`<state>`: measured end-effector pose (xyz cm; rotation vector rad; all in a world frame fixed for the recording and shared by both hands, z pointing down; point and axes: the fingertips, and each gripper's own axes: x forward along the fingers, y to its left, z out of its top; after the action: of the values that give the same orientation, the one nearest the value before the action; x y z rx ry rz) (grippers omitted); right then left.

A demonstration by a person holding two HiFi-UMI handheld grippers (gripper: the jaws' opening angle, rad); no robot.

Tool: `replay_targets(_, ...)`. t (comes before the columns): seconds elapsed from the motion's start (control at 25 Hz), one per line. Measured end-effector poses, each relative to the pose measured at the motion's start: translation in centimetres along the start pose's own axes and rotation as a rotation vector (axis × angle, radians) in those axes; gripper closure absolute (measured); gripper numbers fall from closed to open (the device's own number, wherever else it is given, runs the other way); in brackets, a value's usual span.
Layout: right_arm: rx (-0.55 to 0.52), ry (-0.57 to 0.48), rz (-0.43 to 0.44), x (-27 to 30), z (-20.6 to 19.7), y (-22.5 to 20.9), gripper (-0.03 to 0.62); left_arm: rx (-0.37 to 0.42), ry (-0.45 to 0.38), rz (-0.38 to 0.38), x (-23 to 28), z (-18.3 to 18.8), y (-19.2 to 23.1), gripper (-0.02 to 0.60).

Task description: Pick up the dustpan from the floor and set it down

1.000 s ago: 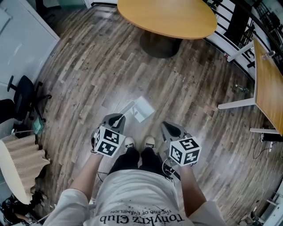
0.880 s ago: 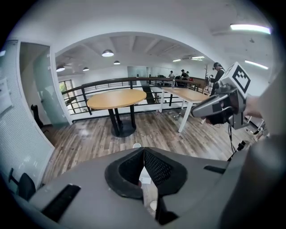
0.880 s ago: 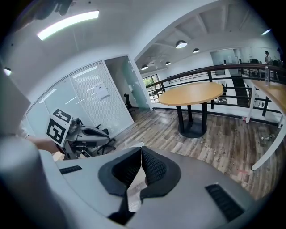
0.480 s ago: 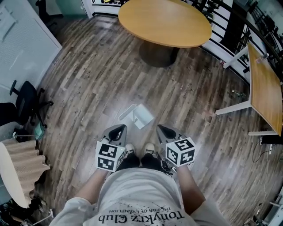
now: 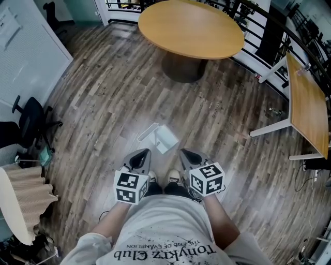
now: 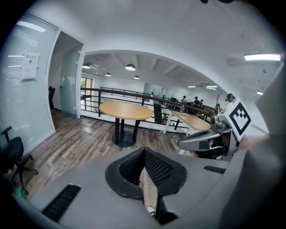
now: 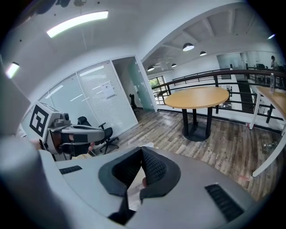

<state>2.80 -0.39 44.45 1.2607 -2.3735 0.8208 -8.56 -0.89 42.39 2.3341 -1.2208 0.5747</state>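
The white dustpan (image 5: 166, 138) lies flat on the wood floor just ahead of the person's shoes (image 5: 175, 177), its thin handle (image 5: 147, 132) pointing left. My left gripper (image 5: 146, 151) hovers above the floor, short of the handle, jaws shut with nothing between them. My right gripper (image 5: 182, 151) hangs beside it on the right, near the pan's lower right corner, also shut and empty. In the left gripper view the black pads (image 6: 156, 169) meet at their tips; in the right gripper view the pads (image 7: 152, 166) meet likewise. Neither gripper touches the dustpan.
A round wooden table (image 5: 190, 28) on a dark pedestal stands ahead. A long wooden table (image 5: 305, 103) on white legs runs along the right, with a black railing (image 5: 253, 15) behind. A black office chair (image 5: 31, 119) and a beige ribbed object (image 5: 23, 191) sit at the left.
Both grippers have risen and drawn back toward the person's body, the left more than the right and rolling as it went. The dustpan stays where it lay on the floor.
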Motion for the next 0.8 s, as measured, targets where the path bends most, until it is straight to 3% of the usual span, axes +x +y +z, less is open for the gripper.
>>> replay_targets(0.8, -0.062, 0.016, 0.031, 0.2, 0.2, 2.0, 0.569, 0.007, -0.012, 0.016, -0.2, 0.7, -0.3, 0.558)
